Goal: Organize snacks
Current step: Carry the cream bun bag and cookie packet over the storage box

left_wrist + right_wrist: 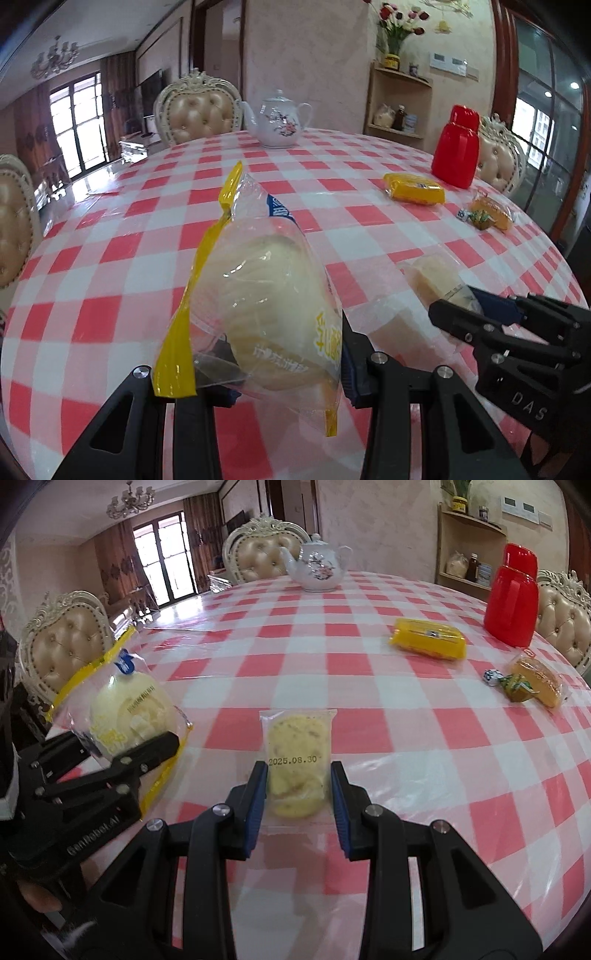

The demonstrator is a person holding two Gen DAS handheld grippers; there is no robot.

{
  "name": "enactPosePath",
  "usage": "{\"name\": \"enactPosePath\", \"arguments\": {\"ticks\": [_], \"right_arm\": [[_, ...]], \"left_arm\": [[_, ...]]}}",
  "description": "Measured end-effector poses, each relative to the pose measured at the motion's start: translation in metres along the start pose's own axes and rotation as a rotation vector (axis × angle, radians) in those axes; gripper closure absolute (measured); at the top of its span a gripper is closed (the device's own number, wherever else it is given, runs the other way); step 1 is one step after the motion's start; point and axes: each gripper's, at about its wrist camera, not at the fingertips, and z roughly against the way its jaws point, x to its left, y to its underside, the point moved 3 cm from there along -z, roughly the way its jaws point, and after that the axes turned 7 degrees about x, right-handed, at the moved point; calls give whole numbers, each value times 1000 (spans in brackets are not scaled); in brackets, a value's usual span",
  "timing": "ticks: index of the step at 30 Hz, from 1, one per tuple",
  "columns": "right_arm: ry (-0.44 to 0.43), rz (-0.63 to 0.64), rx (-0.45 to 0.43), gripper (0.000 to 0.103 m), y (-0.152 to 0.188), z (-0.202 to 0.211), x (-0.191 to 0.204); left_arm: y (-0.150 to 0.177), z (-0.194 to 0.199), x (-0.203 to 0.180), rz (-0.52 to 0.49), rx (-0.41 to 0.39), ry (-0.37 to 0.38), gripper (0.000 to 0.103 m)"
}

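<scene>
My left gripper (288, 354) is shut on a pale round bun in a clear bag with yellow edges (266, 302) and holds it above the table; it also shows in the right wrist view (129, 709). My right gripper (299, 797) is open, its blue pads on either side of a small clear packet of yellow cake stamped 2025.08.30 (295, 760) that lies flat on the checked cloth. In the left wrist view the right gripper (480, 314) is low at the right, at that packet (436, 280).
A red-and-white checked tablecloth (406, 709) covers the round table. On it are a yellow snack pack (428, 638), a wrapped brown bun (539, 683), small candies (513, 686), a red flask (511, 598) and a white teapot (317, 566). Padded chairs surround the table.
</scene>
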Motion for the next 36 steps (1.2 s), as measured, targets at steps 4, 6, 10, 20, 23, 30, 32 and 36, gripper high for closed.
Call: {"name": "enactPosePath", "arguments": {"ticks": [4, 6, 10, 20, 23, 30, 32, 36], "right_arm": [[-27, 10, -7, 66, 5, 5, 19], [-42, 20, -10, 66, 6, 7, 29], [-67, 42, -15, 66, 9, 9, 45], [-151, 128, -13, 66, 19, 15, 98], [-180, 173, -10, 66, 24, 17, 120], [-288, 305, 8, 66, 40, 24, 183], [-350, 351, 22, 66, 48, 29, 206], [-438, 466, 38, 66, 69, 39, 255]], "left_arm": [[10, 19, 13, 36, -27, -41, 61], [16, 28, 20, 58, -38, -56, 61], [33, 50, 37, 93, -52, -114, 61], [73, 92, 83, 129, -43, -203, 61], [85, 104, 99, 143, -42, -230, 61], [122, 137, 152, 210, -31, -318, 61], [134, 147, 171, 245, -24, -341, 61], [158, 168, 208, 302, -11, -408, 61]]}}
